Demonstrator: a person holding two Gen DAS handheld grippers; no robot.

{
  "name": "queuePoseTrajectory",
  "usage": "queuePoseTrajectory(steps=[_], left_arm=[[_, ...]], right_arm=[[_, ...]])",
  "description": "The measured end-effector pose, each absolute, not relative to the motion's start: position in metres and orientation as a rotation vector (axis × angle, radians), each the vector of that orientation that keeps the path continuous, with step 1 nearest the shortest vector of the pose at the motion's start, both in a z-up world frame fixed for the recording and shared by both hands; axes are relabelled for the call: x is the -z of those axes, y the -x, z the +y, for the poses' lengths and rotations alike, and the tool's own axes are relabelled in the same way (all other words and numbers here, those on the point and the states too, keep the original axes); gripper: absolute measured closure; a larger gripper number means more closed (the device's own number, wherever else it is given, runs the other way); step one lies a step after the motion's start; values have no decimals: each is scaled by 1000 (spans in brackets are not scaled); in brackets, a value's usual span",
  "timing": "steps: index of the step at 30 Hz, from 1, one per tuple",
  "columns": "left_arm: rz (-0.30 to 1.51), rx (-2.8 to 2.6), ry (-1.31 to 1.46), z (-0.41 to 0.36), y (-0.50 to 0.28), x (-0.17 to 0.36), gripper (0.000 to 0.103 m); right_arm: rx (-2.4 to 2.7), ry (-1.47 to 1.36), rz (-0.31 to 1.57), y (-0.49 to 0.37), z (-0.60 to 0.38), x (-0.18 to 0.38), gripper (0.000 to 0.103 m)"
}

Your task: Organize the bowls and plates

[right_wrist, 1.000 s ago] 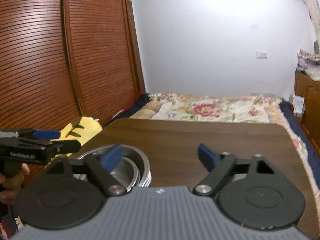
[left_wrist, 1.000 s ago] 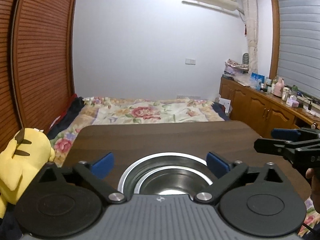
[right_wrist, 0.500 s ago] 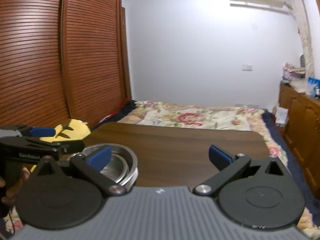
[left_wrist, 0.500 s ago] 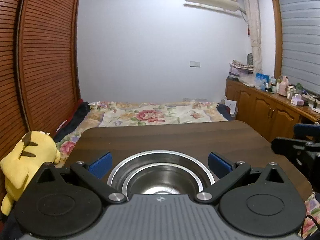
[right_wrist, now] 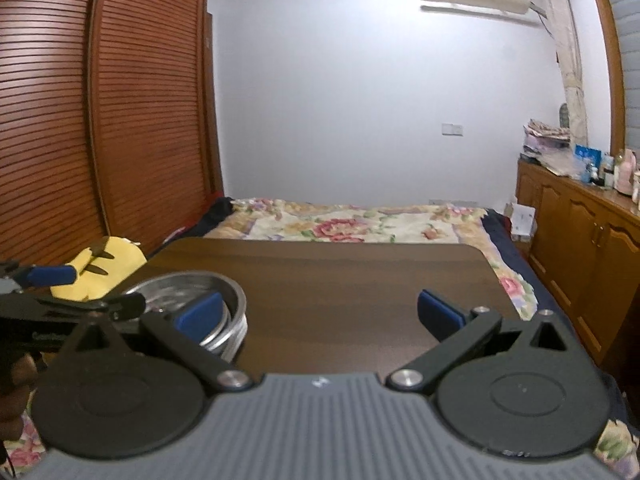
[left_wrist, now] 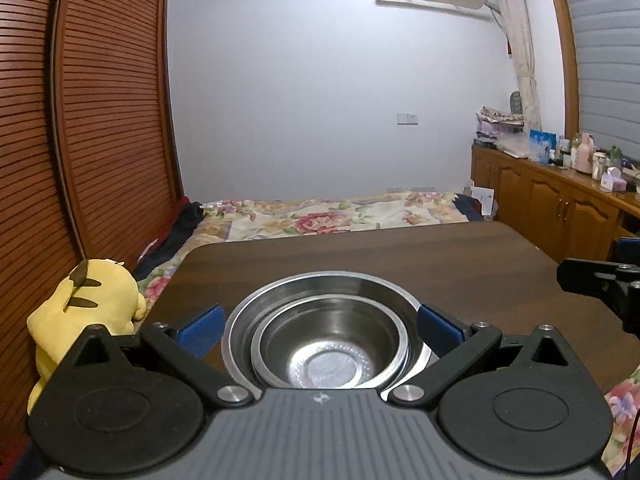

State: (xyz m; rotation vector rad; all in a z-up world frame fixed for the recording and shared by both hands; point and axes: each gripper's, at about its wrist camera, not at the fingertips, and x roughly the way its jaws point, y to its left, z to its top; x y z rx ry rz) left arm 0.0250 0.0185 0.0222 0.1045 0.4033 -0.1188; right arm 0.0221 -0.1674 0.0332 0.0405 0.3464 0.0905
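We see nested round stainless-steel bowls (left_wrist: 326,344) on the dark wooden table (left_wrist: 460,256). Our left gripper (left_wrist: 320,326) (blue-padded) and right gripper (right_wrist: 318,312) both stand spread, pinching nothing.

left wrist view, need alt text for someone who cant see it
Nested steel bowls sit on a dark wooden table, between the wide-open blue-tipped fingers of the left gripper. A yellow plush toy sits left of the table, and a floral bed lies beyond.

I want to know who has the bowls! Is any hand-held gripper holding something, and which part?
Nothing is held. The left hand-held gripper is open around the nested steel bowls without touching; the right hand-held gripper is open over bare table.
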Motion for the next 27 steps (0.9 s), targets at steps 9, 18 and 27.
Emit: queuePoseTrajectory(steps=[9, 18, 27], left_arm=[[402, 85, -117, 18, -18, -15, 0], [423, 89, -124, 17, -16, -9, 0], [421, 89, -120, 17, -15, -9, 0]], right_arm=[[-29, -76, 382, -17, -169, -15, 0], [-28, -104, 408, -17, -171, -9, 0], [-26, -102, 409, -17, -173, -8, 0]])
